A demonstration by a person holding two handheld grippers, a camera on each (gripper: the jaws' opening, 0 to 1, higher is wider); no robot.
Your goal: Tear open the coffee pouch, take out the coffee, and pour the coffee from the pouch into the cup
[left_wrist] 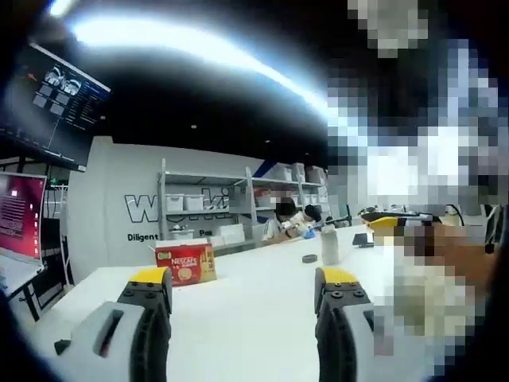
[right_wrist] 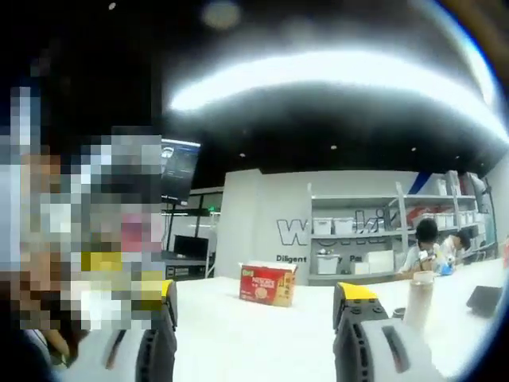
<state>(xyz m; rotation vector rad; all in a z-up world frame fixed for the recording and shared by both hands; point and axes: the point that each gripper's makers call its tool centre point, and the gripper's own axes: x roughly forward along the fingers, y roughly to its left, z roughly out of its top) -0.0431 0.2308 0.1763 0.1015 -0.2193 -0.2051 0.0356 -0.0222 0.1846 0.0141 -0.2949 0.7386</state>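
Both grippers, left [left_wrist: 246, 296] and right [right_wrist: 258, 306], hang open and empty; we've not started, so next we likely fetch a pouch from the red box [left_wrist: 185, 263]

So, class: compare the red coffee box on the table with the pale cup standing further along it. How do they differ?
The coffee box is red with printing; the cup is plain and pale. The box is low and wide with its top flaps open; the cup is tall, narrow and upright. Both stand on the white table, untouched by either gripper.
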